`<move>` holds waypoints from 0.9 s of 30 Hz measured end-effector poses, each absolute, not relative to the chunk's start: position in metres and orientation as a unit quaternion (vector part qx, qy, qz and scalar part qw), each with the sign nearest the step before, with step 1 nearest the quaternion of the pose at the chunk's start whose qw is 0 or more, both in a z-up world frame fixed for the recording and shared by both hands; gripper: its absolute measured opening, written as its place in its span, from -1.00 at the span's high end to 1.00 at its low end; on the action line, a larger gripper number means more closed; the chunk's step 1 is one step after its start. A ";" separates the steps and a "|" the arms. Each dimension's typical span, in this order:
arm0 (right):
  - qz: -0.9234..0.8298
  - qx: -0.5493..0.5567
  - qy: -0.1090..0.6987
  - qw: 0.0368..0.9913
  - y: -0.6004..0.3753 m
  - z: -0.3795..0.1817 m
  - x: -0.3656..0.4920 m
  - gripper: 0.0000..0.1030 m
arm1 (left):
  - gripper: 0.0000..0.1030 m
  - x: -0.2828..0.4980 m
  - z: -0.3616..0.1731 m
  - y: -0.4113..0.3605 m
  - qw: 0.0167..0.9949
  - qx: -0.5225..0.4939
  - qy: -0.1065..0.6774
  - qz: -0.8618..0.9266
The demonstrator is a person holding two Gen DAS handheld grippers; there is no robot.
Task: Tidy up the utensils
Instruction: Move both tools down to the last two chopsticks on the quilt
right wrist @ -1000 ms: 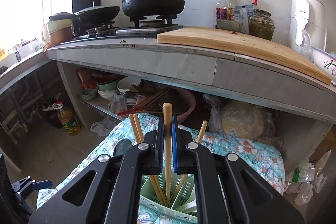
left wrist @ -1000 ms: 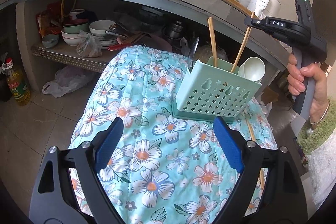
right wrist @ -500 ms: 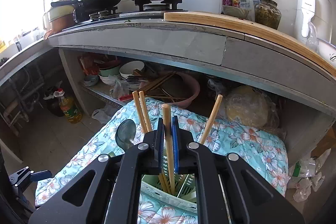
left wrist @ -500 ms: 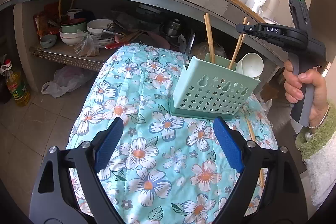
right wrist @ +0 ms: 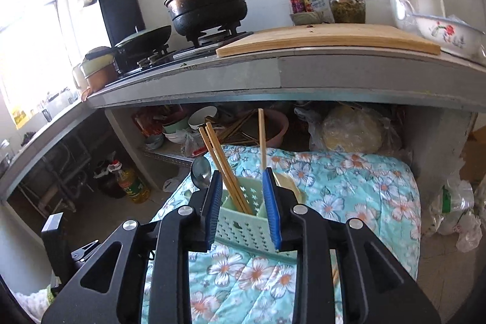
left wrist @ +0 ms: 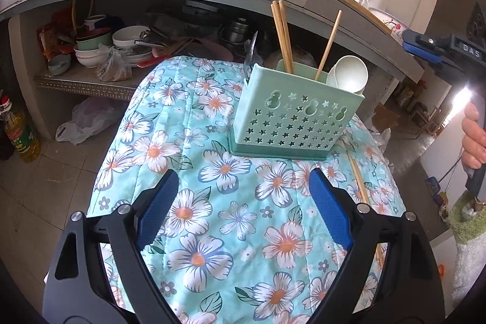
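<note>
I hold the left gripper (left wrist: pixel 240 202) low over the near part of the floral cloth (left wrist: pixel 188 141), its fingers spread wide with nothing between them. The mint utensil caddy (left wrist: pixel 294 117) stands upright on the far part of the cloth. It contains three chopsticks (left wrist: pixel 284 38), a white spoon (left wrist: pixel 349 75) and a metal spoon (right wrist: pixel 201 172). One loose chopstick (left wrist: pixel 358 181) lies on the cloth to the caddy's right. The right gripper (right wrist: pixel 243 211) is above the caddy, its jaws opening, pinching nothing.
</note>
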State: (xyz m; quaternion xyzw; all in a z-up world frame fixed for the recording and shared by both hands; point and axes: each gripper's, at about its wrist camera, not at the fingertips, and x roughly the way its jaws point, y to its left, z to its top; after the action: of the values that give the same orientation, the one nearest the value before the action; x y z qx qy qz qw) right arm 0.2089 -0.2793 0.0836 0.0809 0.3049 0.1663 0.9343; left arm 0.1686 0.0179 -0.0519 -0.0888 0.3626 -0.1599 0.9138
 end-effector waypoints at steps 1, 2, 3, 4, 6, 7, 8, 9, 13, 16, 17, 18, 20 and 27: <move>0.160 0.090 0.309 0.933 -0.289 0.080 0.201 0.46 | -0.62 0.169 -0.053 0.015 0.912 -0.085 0.367 -0.162; 0.152 0.101 0.316 0.931 -0.300 0.075 0.193 0.45 | -0.62 0.169 -0.054 0.011 0.911 -0.082 0.370 -0.164; 0.145 0.117 0.325 0.927 -0.312 0.069 0.185 0.45 | -0.62 0.169 -0.056 0.007 0.909 -0.078 0.373 -0.167; 0.137 0.131 0.334 0.923 -0.324 0.062 0.178 0.44 | -0.62 0.169 -0.057 0.003 0.908 -0.074 0.376 -0.170; 0.116 0.154 0.354 0.915 -0.345 0.043 0.166 0.43 | -0.62 0.169 -0.061 -0.008 0.904 -0.065 0.383 -0.177; 0.108 0.164 0.364 0.910 -0.354 0.032 0.160 0.43 | -0.62 0.169 -0.064 -0.012 0.902 -0.061 0.387 -0.181; 0.100 0.177 0.375 0.904 -0.363 0.018 0.154 0.42 | -0.62 0.169 -0.067 -0.019 0.899 -0.057 0.391 -0.188; 0.092 0.191 0.388 0.897 -0.372 0.004 0.149 0.42 | -0.62 0.168 -0.071 -0.024 0.896 -0.053 0.397 -0.192; 0.078 0.255 0.440 0.857 -0.393 -0.058 0.138 0.42 | -0.62 0.169 -0.089 -0.052 0.878 -0.035 0.428 -0.210; 0.094 0.294 0.469 0.828 -0.391 -0.097 0.131 0.42 | -0.62 0.167 -0.102 -0.071 0.867 -0.015 0.446 -0.221; 0.097 0.303 0.475 0.820 -0.390 -0.107 0.131 0.42 | -0.62 0.166 -0.106 -0.077 0.864 -0.008 0.451 -0.223; 0.099 0.310 0.481 0.814 -0.389 -0.117 0.130 0.42 | -0.62 0.167 -0.110 -0.082 0.861 -0.003 0.456 -0.224; 0.102 0.317 0.491 0.805 -0.387 -0.132 0.130 0.42 | -0.62 0.166 -0.116 -0.091 0.856 0.006 0.465 -0.226; 0.117 0.332 0.500 0.791 -0.385 -0.155 0.136 0.52 | -0.62 0.164 -0.122 -0.110 0.849 0.032 0.478 -0.222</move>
State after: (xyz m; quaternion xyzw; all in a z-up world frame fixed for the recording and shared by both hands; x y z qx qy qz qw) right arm 0.1355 -0.3854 -0.1547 0.3316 0.4999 0.1171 0.7915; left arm 0.1640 -0.1097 -0.1223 0.0319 0.4777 -0.2225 0.8493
